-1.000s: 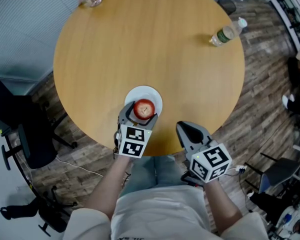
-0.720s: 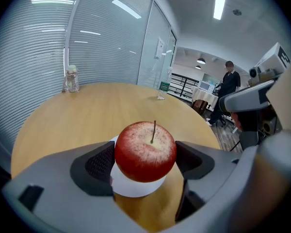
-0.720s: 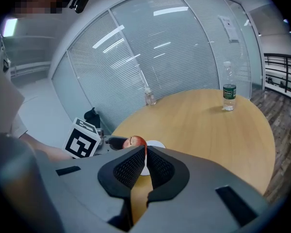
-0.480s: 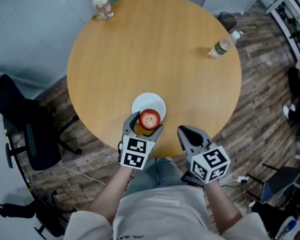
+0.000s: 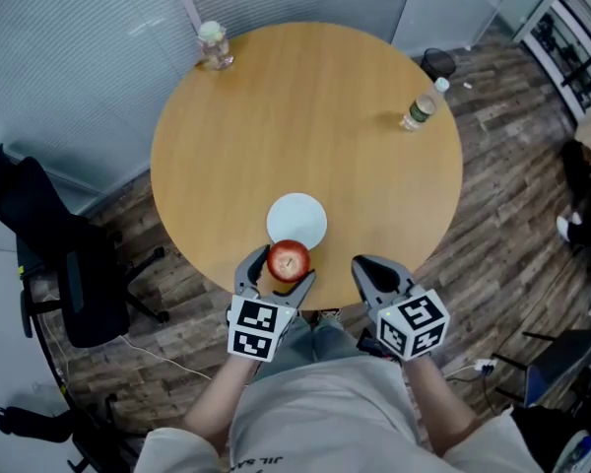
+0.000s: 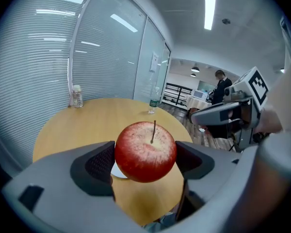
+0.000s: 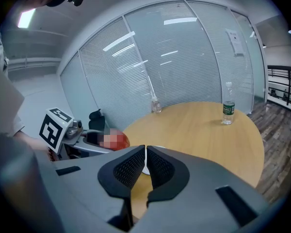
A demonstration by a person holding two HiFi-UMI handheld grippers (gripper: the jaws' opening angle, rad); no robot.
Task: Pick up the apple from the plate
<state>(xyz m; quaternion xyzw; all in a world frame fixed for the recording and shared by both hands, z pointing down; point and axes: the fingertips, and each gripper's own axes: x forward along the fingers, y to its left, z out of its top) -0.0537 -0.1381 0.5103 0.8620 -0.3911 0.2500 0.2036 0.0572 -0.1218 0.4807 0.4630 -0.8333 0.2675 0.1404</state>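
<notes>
Two hand-held grippers sit low over the near edge of a round wooden surface [image 5: 305, 116]. The left hand-held gripper [image 5: 278, 270] is clenched on a red apple [image 5: 288, 261]. In the left gripper view the two dark ribbed pads [image 6: 101, 163] press against the apple's sides, its stem points up, and it hangs clear of the wood beneath it.

The white plate [image 5: 297, 220] lies bare on the surface just beyond the apple. From the head view the apple is over the wood between the plate and the surface's near edge, not over the plate.

The right hand-held gripper [image 5: 366, 267] is beside the left one, at the rim of the surface. Its jaws are closed together with nothing between them, leaving only a thin slit in the right gripper view.

A clear plastic bottle [image 5: 421, 106] with a green label stands upright near the far right edge of the surface. A small glass jar [image 5: 213, 45] stands at the far left edge. A black office chair [image 5: 59, 254] stands on the wood-plank floor [image 5: 512, 166] to the left, and glass walls with blinds [image 5: 79, 57] run behind the surface.
</notes>
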